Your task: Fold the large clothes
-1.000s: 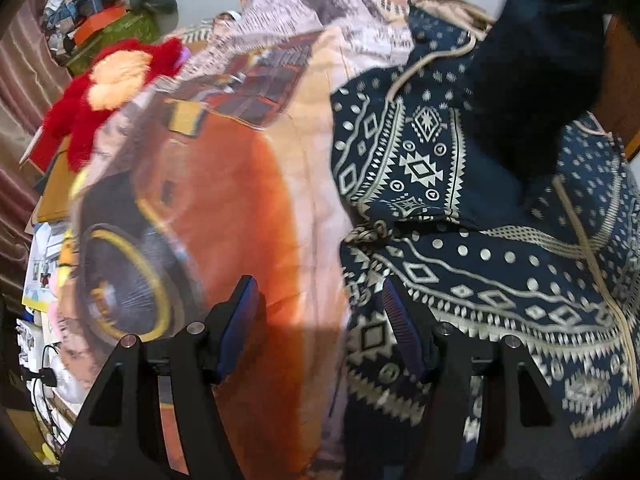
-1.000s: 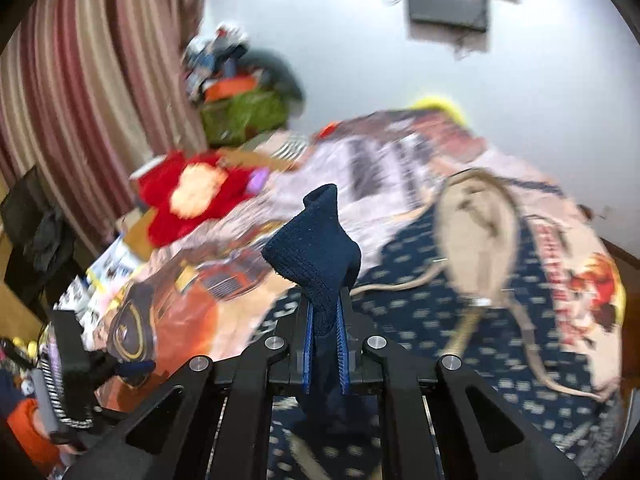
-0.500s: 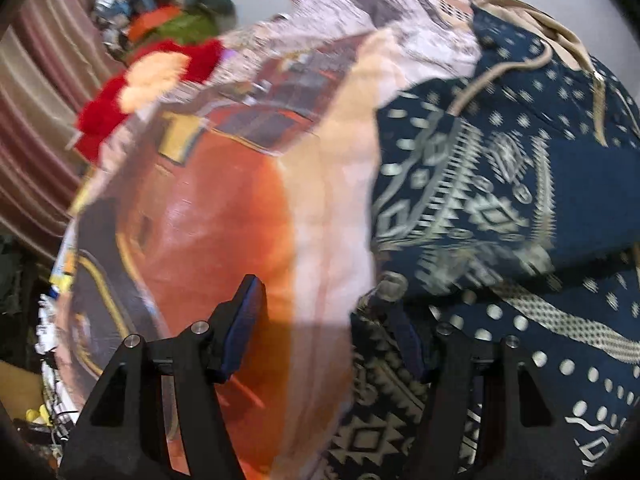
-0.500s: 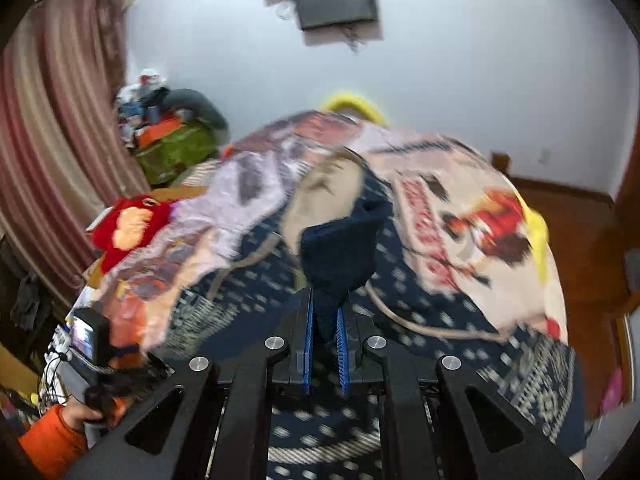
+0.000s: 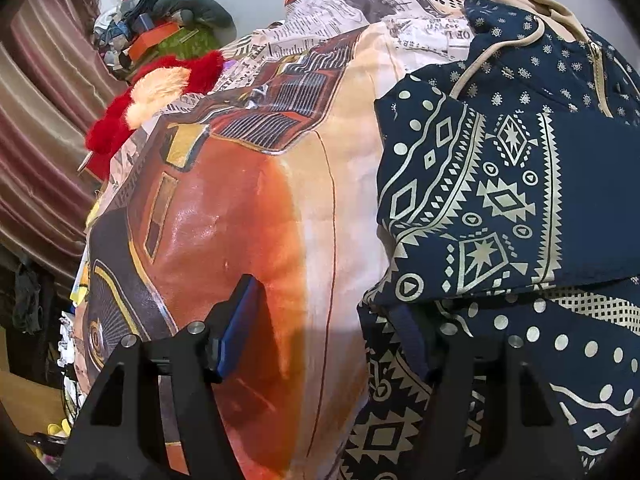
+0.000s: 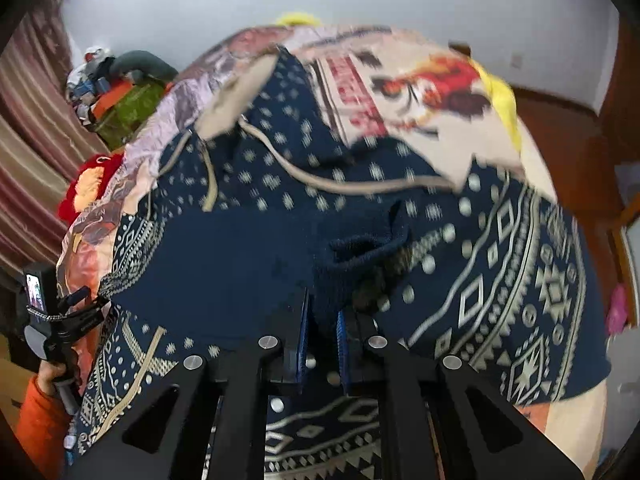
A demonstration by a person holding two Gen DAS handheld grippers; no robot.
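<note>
My right gripper (image 6: pixel 322 332) is closed on the dark ribbed cuff (image 6: pixel 360 256) of the hoodie (image 6: pixel 248 256), and the blue pads press the cuff from both sides. The sleeve is laid across the body of the hoodie, so the plain navy part covers the patterned chest. The hoodie lies spread on the bed (image 6: pixel 432 92), over a bedcover with a big printed picture, and its beige hood (image 6: pixel 236 100) points to the far edge of the bed, with the cords (image 6: pixel 336 180) lying loose on the fabric. My left gripper (image 5: pixel 324 320) is wide apart and holds nothing; one finger is over the orange part of the bedcover (image 5: pixel 224 232), the other one is at the left edge of the hoodie (image 5: pixel 500 200), where a folded layer lies on the lower part. I cannot tell if this finger touches the cloth. At the far left corner of the bed there is a red plush toy (image 5: pixel 160 96), and behind it a pile of things (image 5: pixel 160 36) near the striped curtain (image 5: pixel 44 112).
</note>
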